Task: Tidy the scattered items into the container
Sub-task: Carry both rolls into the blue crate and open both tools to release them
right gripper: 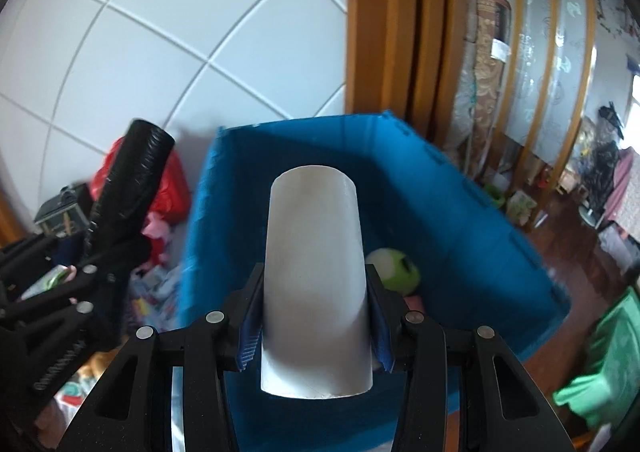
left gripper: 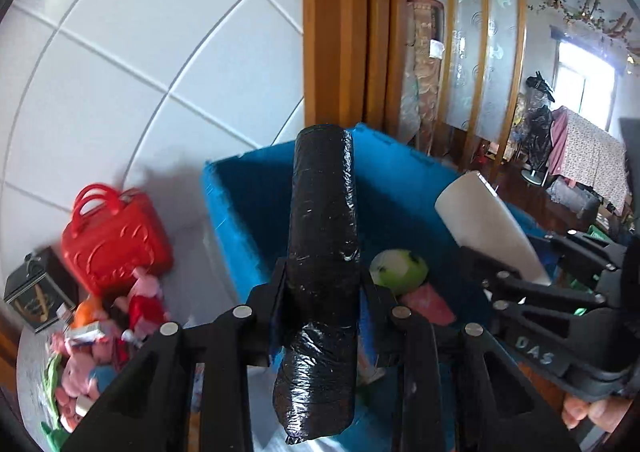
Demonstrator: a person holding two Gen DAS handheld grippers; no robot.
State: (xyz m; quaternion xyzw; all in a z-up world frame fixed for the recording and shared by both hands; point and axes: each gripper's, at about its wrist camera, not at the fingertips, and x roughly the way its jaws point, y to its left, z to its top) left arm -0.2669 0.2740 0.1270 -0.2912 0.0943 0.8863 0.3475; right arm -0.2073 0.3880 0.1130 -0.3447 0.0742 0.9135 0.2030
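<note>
White tiled wall behind, blue bin (right gripper: 460,212) just ahead and below both claws. Left claw (left gripper: 320,292) clamps black bag roll (left gripper: 324,220), right claw (right gripper: 316,316) clamps white roll (right gripper: 316,252); both rolls point forward over bin's near rim.

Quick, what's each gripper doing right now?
Left gripper: shut on the black plastic-wrapped roll.
Right gripper: shut on the white smooth cylinder.

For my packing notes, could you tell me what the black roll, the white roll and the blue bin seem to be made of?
Black roll: thin glossy plastic film, crinkled with glints, probably bin bags.
White roll: smooth and matte, plastic film or paper; unclear.
Blue bin: matte, flat creased panels, likely corrugated plastic or fabric-covered board.
</note>
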